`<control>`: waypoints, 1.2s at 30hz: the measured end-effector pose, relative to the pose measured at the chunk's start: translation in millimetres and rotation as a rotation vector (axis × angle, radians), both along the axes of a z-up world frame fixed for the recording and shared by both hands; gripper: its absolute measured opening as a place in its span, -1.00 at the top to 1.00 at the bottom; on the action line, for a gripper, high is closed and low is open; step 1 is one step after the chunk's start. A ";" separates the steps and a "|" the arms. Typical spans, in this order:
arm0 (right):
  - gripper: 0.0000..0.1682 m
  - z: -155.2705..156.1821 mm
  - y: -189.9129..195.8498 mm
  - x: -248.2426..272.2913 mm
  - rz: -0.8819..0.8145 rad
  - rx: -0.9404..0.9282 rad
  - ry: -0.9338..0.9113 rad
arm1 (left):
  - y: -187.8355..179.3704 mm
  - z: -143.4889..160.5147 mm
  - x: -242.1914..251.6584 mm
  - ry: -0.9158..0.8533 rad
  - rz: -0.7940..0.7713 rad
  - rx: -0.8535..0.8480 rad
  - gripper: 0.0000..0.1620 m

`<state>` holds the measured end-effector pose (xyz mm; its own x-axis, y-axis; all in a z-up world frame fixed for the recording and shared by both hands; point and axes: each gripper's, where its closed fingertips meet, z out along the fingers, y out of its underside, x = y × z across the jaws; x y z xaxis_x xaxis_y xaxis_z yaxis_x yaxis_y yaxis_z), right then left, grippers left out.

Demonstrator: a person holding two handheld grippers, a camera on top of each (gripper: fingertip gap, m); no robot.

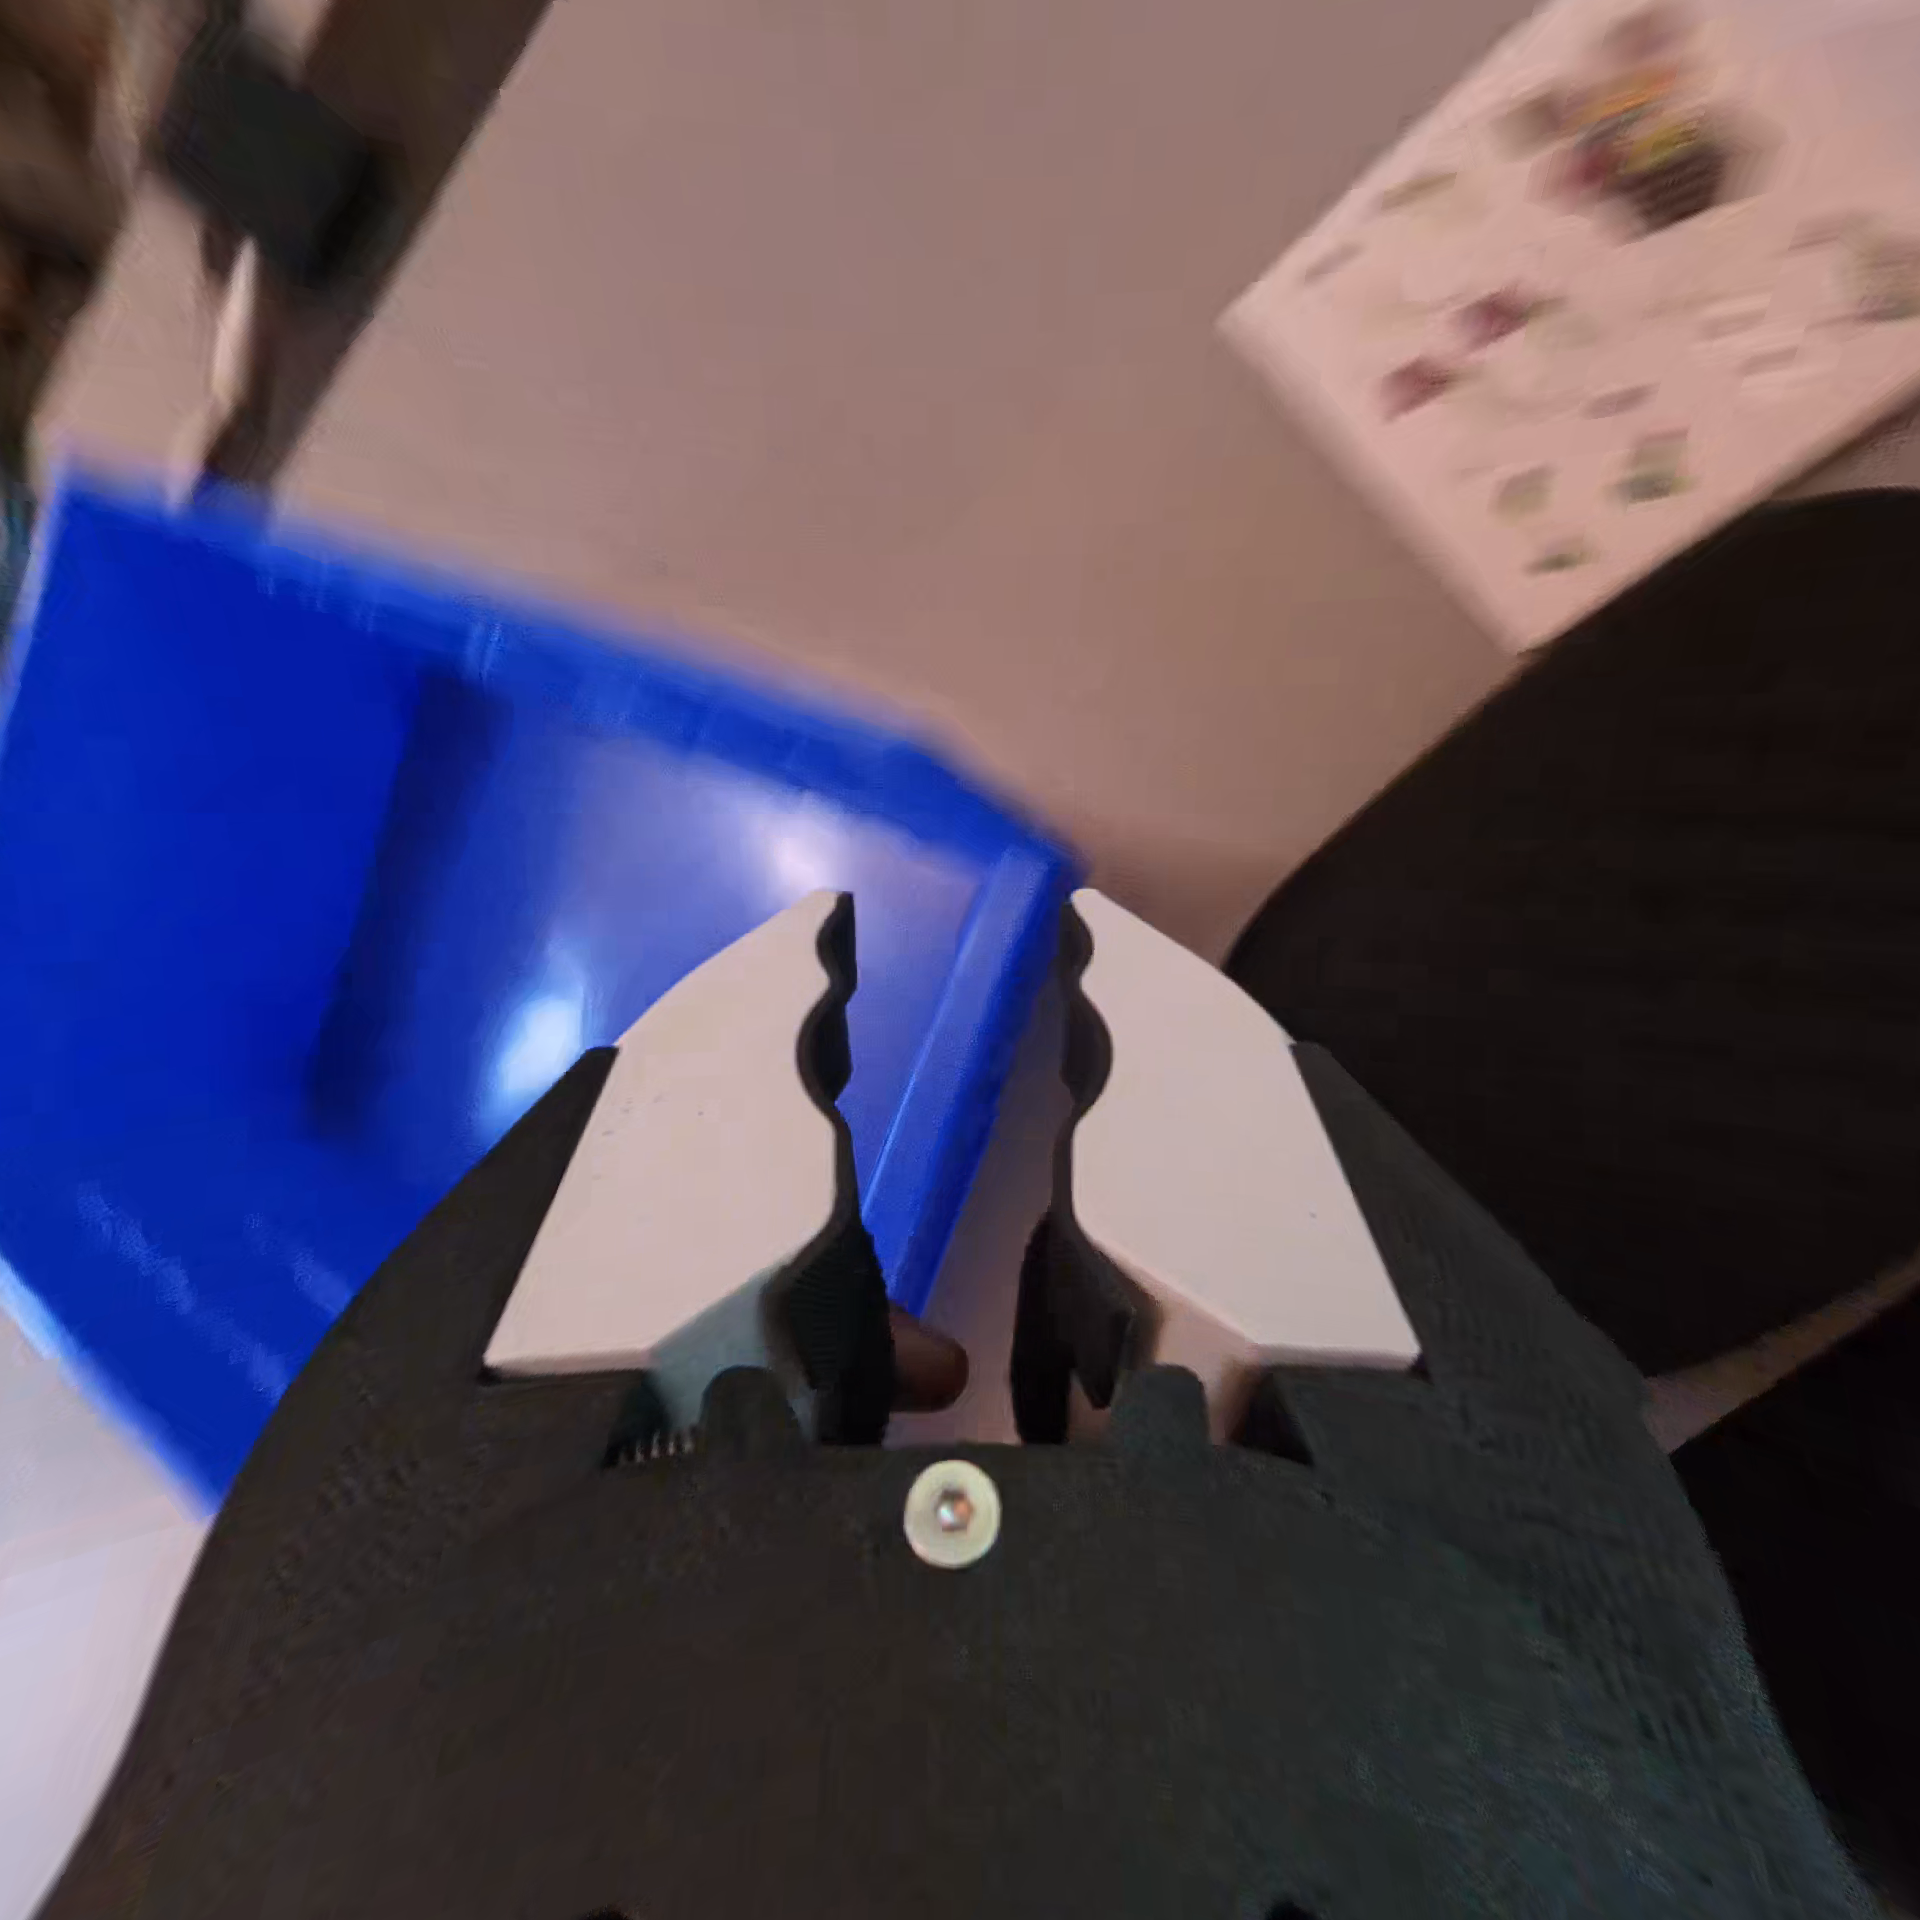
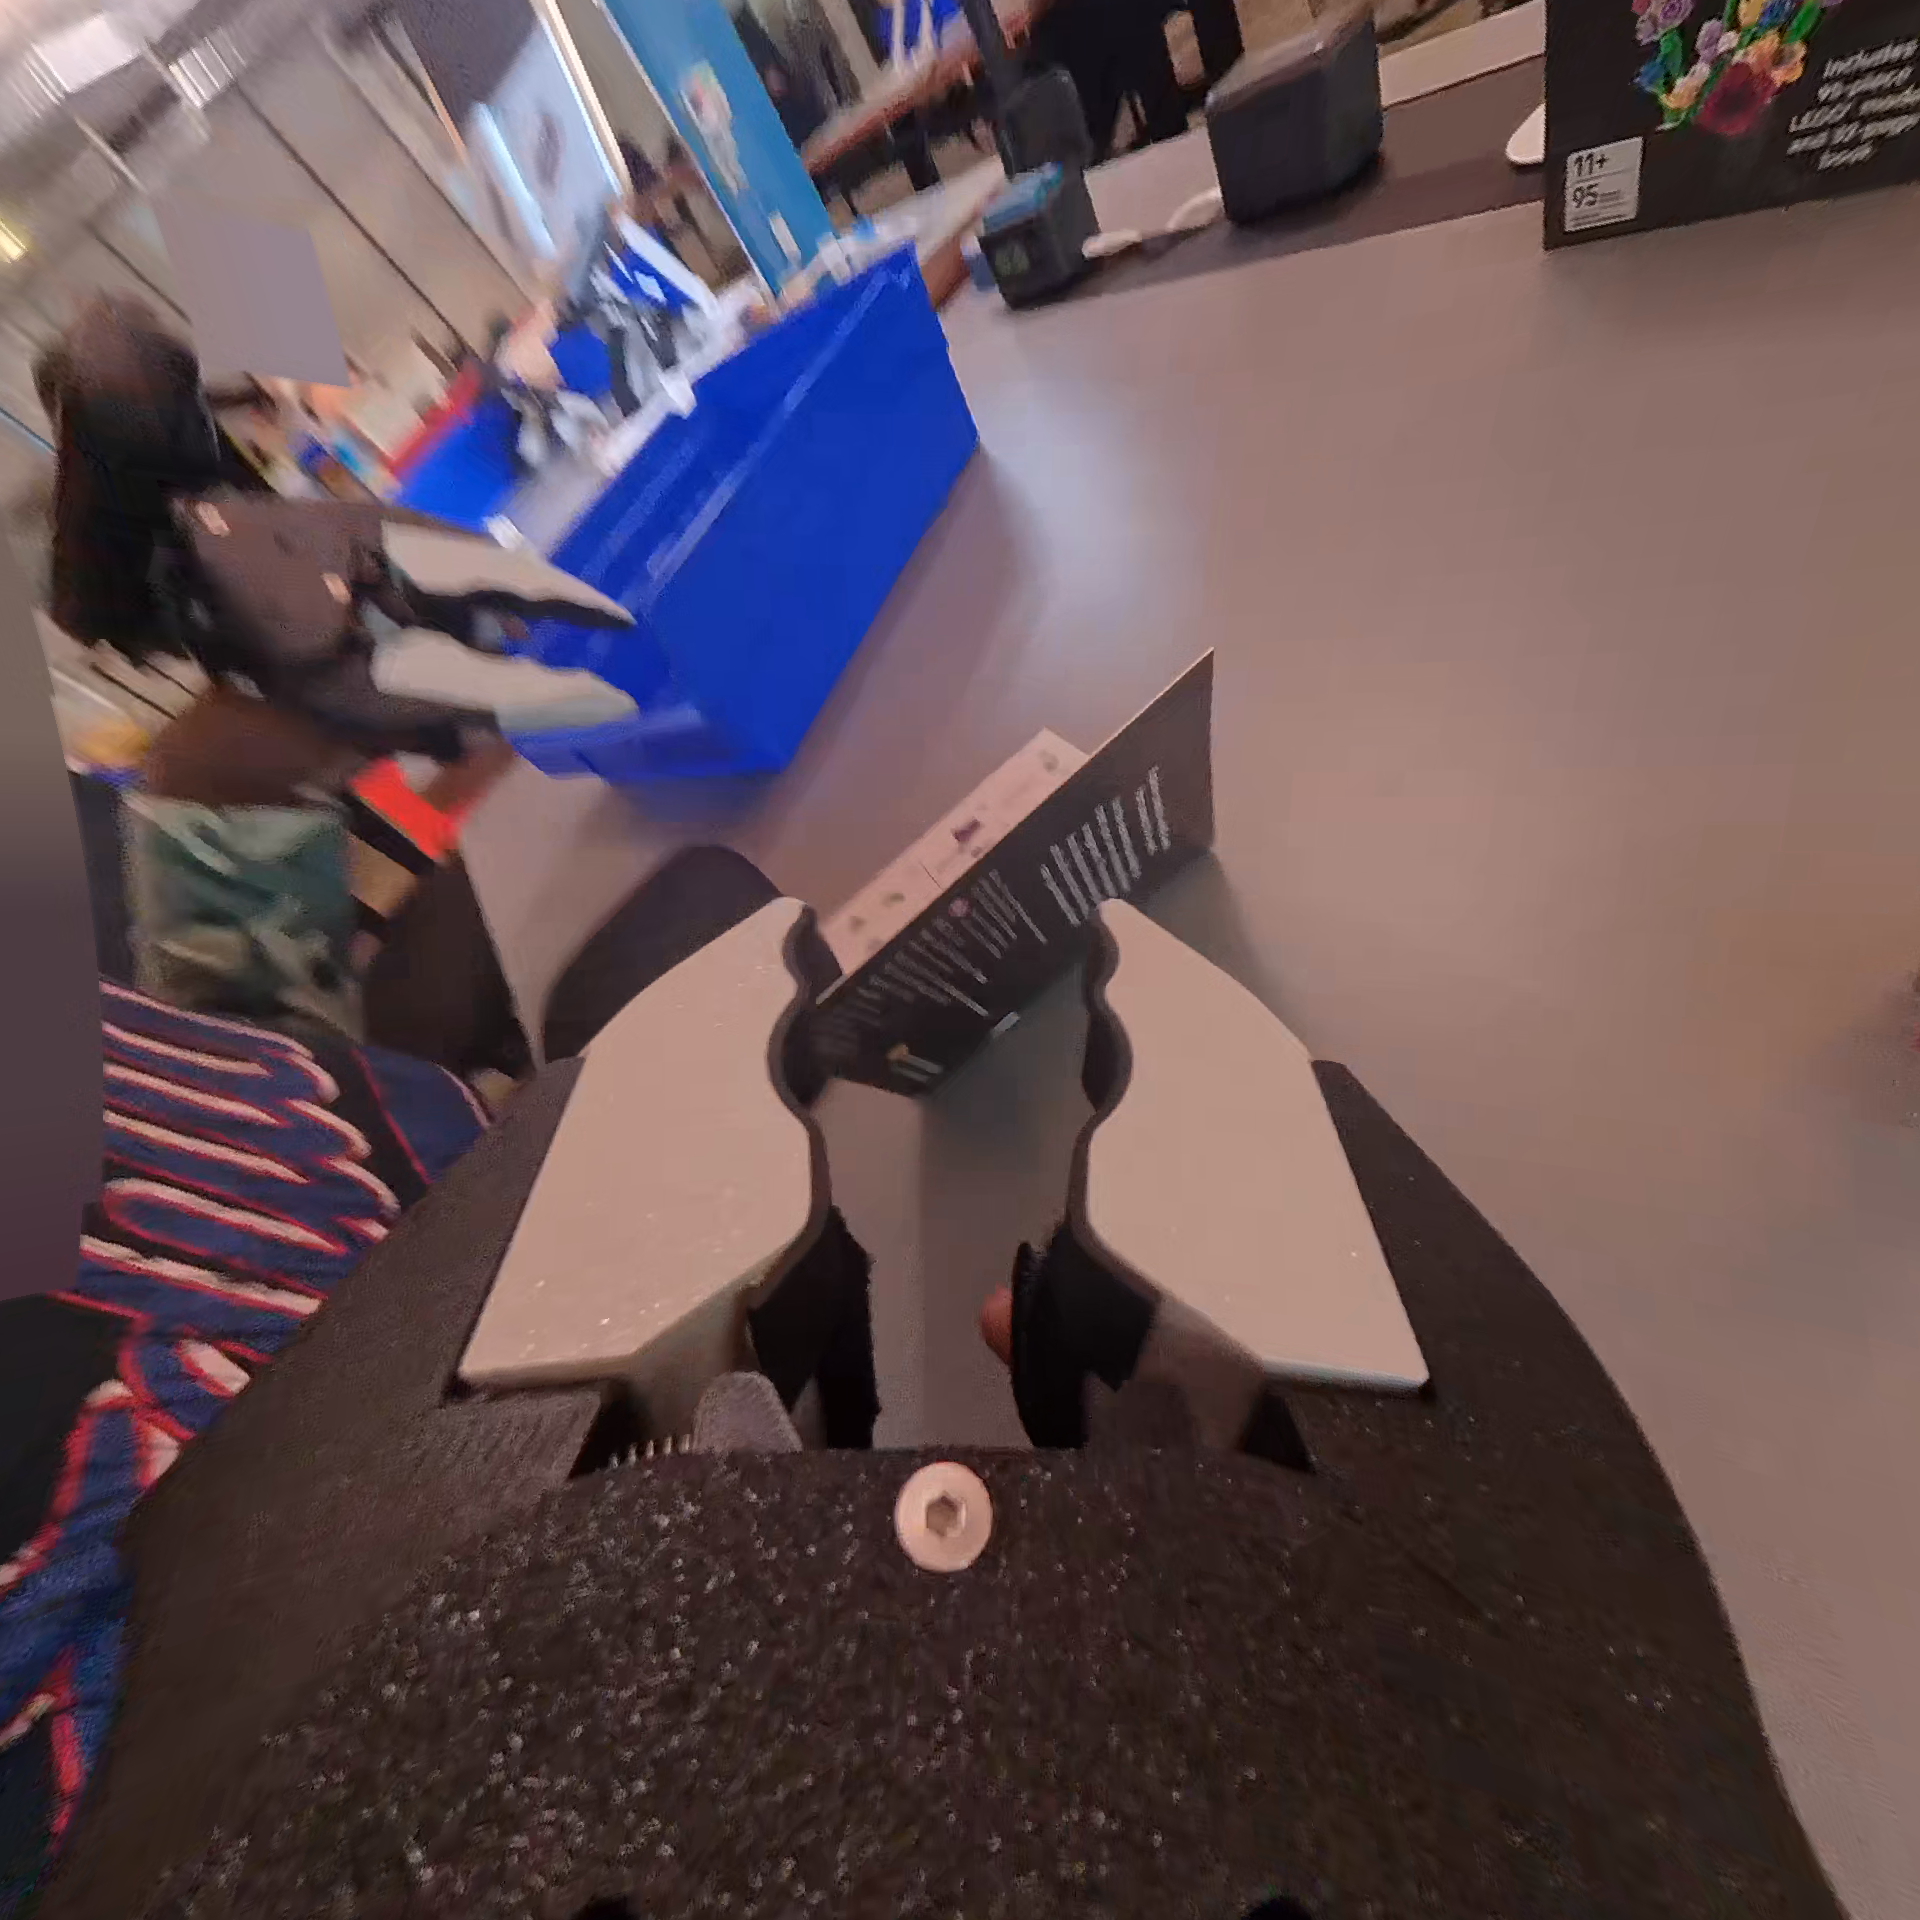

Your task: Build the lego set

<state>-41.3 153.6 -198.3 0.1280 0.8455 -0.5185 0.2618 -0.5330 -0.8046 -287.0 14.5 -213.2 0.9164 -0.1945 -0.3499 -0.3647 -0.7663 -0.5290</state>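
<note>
A blue plastic bin (image 1: 312, 883) stands on the grey table; in the right wrist view the bin (image 2: 790, 540) holds blurred white and blue pieces. My left gripper (image 1: 956, 904) straddles the bin's near side wall, with a gap on the left of the wall, so it is open. It also shows in the right wrist view (image 2: 623, 665) at the bin's near corner. My right gripper (image 2: 951, 914) is open and empty, low over the table. The instruction booklet (image 2: 1039, 894) lies half open just beyond its fingertips; it shows in the left wrist view (image 1: 1610, 312) too.
The black set box (image 2: 1725, 114) stands at the far right of the table (image 2: 1403, 623). A grey case (image 2: 1299, 114) and a small dark device (image 2: 1039, 239) sit at the back. A dark chair back (image 1: 1558, 935) is near the table edge. A striped sleeve (image 2: 208, 1143) is at the left. There is about 30 centimetres between the tips of the two grippers.
</note>
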 end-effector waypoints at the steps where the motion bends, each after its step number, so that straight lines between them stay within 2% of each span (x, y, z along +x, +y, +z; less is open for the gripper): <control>1: 0.48 2.2 -0.2 -2.8 -0.004 -0.057 0.044 | 12.1 4.2 24.2 0.019 -0.150 0.035 0.56; 3: 0.63 0.7 0.6 -6.4 -0.012 -0.154 0.093 | 39.7 4.3 78.9 -0.013 -0.415 0.117 0.57; 6: 0.73 -4.0 3.4 -9.6 -0.033 -0.232 0.134 | 66.3 -21.6 145.4 -0.228 -0.623 0.065 0.56; 10: 0.80 -7.1 6.0 -12.4 -0.044 -0.277 0.164 | 91.6 -58.1 162.4 -0.324 -0.617 -0.059 0.60; 16: 0.87 -5.6 4.8 -16.8 -0.020 -0.315 0.203 | 94.5 -78.9 152.5 -0.329 -0.570 -0.137 0.68; 27: 0.91 3.7 -6.0 -40.1 0.023 -0.480 0.372 | 96.5 -79.8 150.4 -0.403 -0.583 -0.092 0.70; 36: 0.92 3.3 -15.2 -59.5 0.049 -0.540 0.413 | 96.6 -79.5 150.1 -0.444 -0.589 -0.057 0.70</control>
<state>-100.9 138.5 -195.0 -0.2024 0.4542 -0.8676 0.0242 -0.8833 -0.4681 -136.8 111.1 -292.7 0.7072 -0.7048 0.0550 -0.4849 -0.5402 -0.6878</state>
